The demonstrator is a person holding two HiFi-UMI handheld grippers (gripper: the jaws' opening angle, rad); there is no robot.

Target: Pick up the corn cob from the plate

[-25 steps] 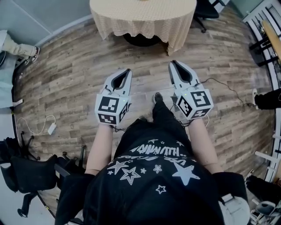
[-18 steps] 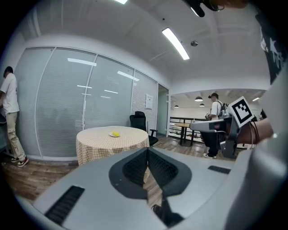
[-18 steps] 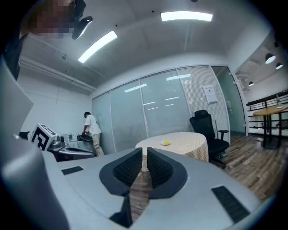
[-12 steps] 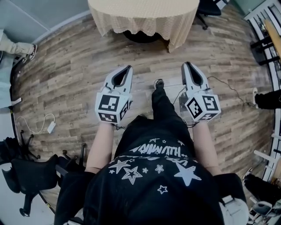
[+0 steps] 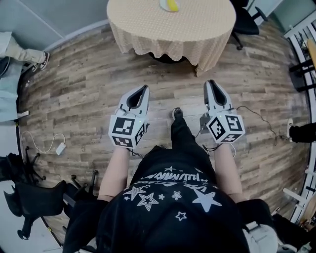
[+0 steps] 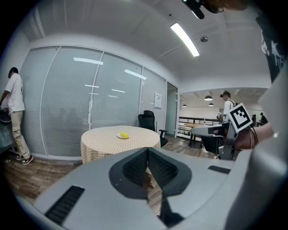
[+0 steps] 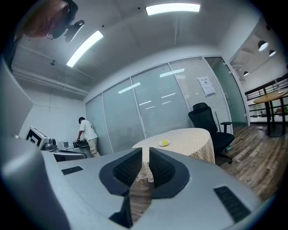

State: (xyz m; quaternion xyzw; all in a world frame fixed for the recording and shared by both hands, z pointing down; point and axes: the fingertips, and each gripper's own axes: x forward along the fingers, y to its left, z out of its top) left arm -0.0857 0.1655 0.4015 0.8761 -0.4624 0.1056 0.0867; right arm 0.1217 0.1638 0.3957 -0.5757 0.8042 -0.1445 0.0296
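Note:
A yellow corn cob (image 5: 171, 5) lies on a small white plate (image 5: 164, 6) on a round table (image 5: 173, 29) with a checked cloth, at the top of the head view. Both grippers hang over the wooden floor, well short of the table, pointing at it. My left gripper (image 5: 143, 88) is shut with nothing in it, and so is my right gripper (image 5: 211, 83). In the left gripper view the corn cob (image 6: 124, 135) shows far beyond the closed gripper (image 6: 147, 150). The right gripper view shows the corn cob (image 7: 164, 143) past that gripper (image 7: 145, 150).
A black office chair (image 7: 209, 126) stands to the right of the table. A person (image 6: 13, 112) stands by the glass wall on the left, legs showing (image 5: 19, 54). Cables (image 5: 44, 146) and black chair bases (image 5: 29, 197) lie at the lower left.
The table has come further into the head view and the corn cob on its plate now shows. Both grippers have moved forward; the right one shifted right.

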